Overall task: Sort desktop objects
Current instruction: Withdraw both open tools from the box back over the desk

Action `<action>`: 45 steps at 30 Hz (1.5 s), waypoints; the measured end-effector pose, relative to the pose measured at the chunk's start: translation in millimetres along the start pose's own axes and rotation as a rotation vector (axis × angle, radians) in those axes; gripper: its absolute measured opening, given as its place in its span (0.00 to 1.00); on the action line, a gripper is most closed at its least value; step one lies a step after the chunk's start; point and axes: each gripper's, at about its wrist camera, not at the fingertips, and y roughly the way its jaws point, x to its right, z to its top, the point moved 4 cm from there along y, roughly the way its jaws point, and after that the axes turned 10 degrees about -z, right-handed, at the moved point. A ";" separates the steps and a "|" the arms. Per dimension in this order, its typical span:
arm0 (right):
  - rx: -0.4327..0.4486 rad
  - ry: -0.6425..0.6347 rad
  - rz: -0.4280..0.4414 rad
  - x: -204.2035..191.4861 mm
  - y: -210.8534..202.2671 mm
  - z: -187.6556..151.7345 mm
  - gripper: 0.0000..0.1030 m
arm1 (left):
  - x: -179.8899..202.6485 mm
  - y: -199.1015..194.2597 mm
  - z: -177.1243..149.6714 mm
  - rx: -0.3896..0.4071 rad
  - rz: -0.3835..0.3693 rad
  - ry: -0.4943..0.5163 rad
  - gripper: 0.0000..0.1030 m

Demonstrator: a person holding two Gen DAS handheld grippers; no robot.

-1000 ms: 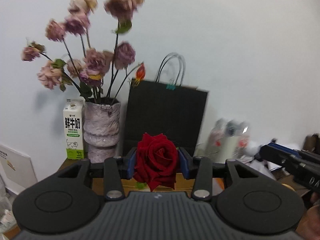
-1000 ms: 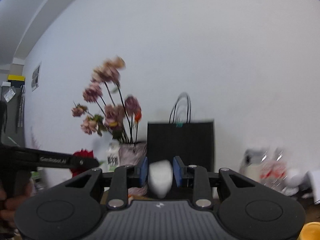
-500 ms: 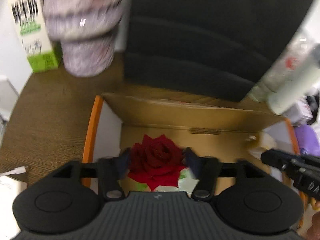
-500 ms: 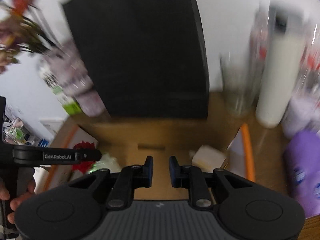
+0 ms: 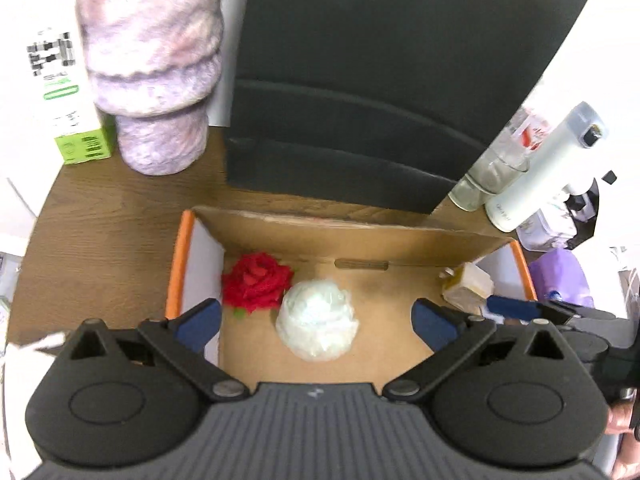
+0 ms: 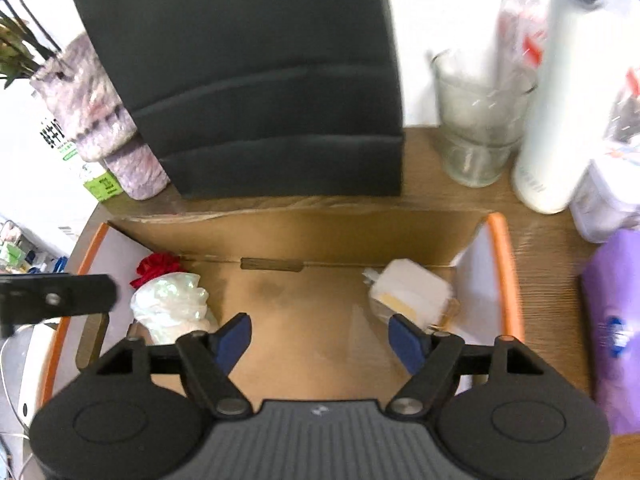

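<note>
**Cardboard box (image 5: pixel 360 232) holds the sorted bits**

Red rose (image 5: pixel 256 282) lies in box's left rear corner, white wrapped ball (image 5: pixel 318 326) touching it; white charger (image 6: pixel 412 292) at right. Left gripper (image 5: pixel 316 320) & right gripper (image 6: pixel 320 336) above box, jaws opening, gripping nothing.

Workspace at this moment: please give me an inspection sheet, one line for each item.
Surface: wooden table, round edge.
Job's things: red rose, white wrapped bundle and white charger lie in the cardboard box.
Clutter: black bag, vase, milk carton, glass, white bottle, purple pack.
Grippers: left gripper and right gripper opening, nothing gripped.
Cables: thin white cable, left edge.
Surroundings: white wall.
</note>
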 end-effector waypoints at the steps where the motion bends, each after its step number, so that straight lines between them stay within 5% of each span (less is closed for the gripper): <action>1: 0.014 -0.004 -0.008 2.4 -8.0 0.4 0.78 | 0.8 -6.7 -6.5 -0.005 0.002 -0.001 1.00; 12: 0.113 -0.065 -0.072 12.1 -97.2 -56.7 0.80 | 15.0 -91.1 -85.6 -0.010 0.090 0.127 1.00; 19: 0.283 -0.166 -0.062 -5.5 -165.0 -118.0 0.84 | 22.0 -156.9 -154.3 0.145 0.098 0.140 1.00; 30: 0.429 -0.146 -0.013 -13.4 -205.4 -279.0 0.86 | 67.1 -166.8 -320.3 0.281 -0.137 0.272 1.00; 38: 0.486 -0.178 -0.036 -10.9 -220.0 -365.3 0.85 | 69.3 -153.2 -407.4 0.514 0.051 0.284 1.00; 41: 0.525 -0.187 -0.051 -6.8 -224.1 -386.9 0.83 | 73.4 -145.9 -425.0 0.527 0.064 0.275 1.00; 45: 0.516 -0.171 -0.034 -0.8 -222.0 -417.6 0.67 | 80.3 -147.2 -439.7 0.587 0.071 0.299 1.00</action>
